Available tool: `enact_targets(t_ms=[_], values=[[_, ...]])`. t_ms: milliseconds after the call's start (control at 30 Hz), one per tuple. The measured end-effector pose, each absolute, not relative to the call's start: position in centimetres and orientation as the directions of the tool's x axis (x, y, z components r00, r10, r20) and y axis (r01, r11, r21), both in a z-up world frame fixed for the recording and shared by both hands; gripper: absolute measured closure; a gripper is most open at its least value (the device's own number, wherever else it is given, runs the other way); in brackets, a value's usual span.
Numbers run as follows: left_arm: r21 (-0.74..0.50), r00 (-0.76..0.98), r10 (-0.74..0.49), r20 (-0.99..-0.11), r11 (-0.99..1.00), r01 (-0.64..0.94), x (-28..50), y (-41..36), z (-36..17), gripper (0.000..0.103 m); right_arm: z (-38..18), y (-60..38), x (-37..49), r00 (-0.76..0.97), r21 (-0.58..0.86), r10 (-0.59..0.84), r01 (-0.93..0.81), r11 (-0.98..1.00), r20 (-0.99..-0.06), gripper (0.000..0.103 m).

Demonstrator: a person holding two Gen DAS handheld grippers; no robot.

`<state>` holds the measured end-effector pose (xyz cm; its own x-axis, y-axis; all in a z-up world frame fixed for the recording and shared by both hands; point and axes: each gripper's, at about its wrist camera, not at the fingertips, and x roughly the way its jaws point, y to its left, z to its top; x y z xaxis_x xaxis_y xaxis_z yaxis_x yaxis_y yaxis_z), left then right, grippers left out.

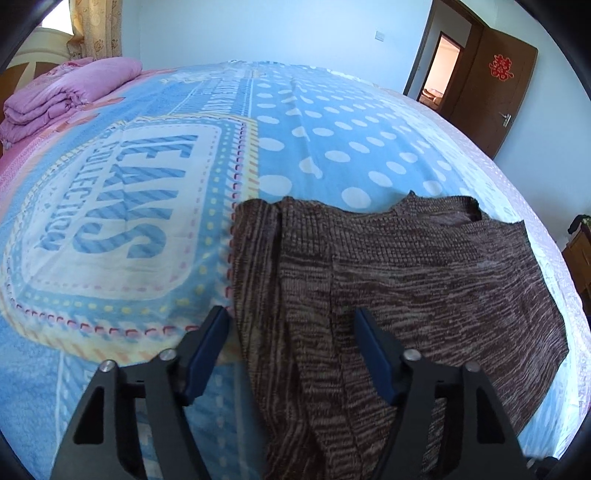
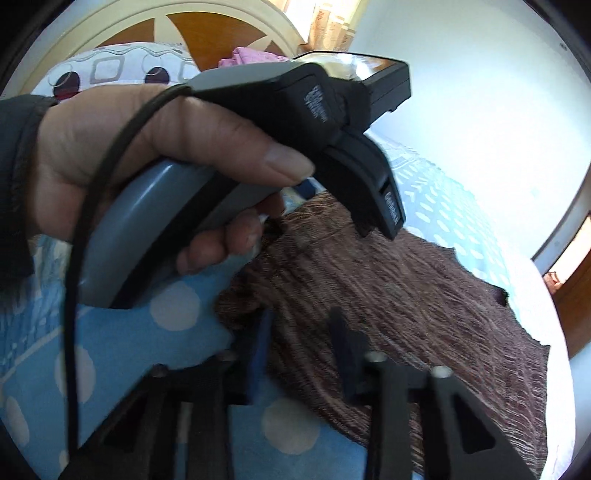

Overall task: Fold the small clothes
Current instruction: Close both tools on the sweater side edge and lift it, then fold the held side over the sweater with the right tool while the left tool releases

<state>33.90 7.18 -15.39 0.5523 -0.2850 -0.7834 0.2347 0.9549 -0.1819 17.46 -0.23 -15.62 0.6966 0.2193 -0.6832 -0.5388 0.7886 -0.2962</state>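
A brown knitted garment [image 1: 424,273] lies flat on the blue bedspread [image 1: 110,221], with a folded strip along its left side. My left gripper [image 1: 291,321] hovers over that strip, open, with the cloth lying between its blue pads [image 1: 210,343]. In the right wrist view a hand [image 2: 147,147] holds the left gripper [image 2: 380,225] above the garment [image 2: 406,295]. My right gripper [image 2: 301,332] straddles the garment's near edge. Its fingers [image 2: 260,343] are blurred and stand a narrow gap apart, with cloth between them.
A folded pink quilt [image 1: 66,96] lies at the bed's far left. A patterned pillow [image 2: 110,70] rests against the wooden headboard [image 2: 207,33]. A brown door [image 1: 491,99] stands open at the right.
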Motion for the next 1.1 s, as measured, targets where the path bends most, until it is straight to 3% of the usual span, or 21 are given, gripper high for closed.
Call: enact_targets(t_ms=[67,133,600,1100], values=[[-0.204,0.537,-0.309,-0.785,0.947,0.246,34.1,7.3,-15.3,0.073,-15.5,0.0,17.1,0.699,-0.302,0.224,-0.544,0.783,-0.679,0.095],[-0.249,0.507,-0.352,-0.787,0.933,0.262,34.4,7.5,-15.1,0.087,-15.4,-0.1,16.9,0.702,-0.299,0.23,-0.544,0.784,-0.674,0.098],[-0.354,0.497,-0.429,-0.754,0.903,0.242,33.7,7.0,-10.2,0.089,-11.0,-7.0,15.7,0.697,-0.083,0.339,-0.495,0.865,-0.632,0.1],[-0.385,0.498,-0.512,-0.7,0.858,0.341,32.0,0.1,-4.5,0.09,-7.7,-15.2,14.6,0.722,0.101,0.386,-0.405,0.909,-0.574,0.102]])
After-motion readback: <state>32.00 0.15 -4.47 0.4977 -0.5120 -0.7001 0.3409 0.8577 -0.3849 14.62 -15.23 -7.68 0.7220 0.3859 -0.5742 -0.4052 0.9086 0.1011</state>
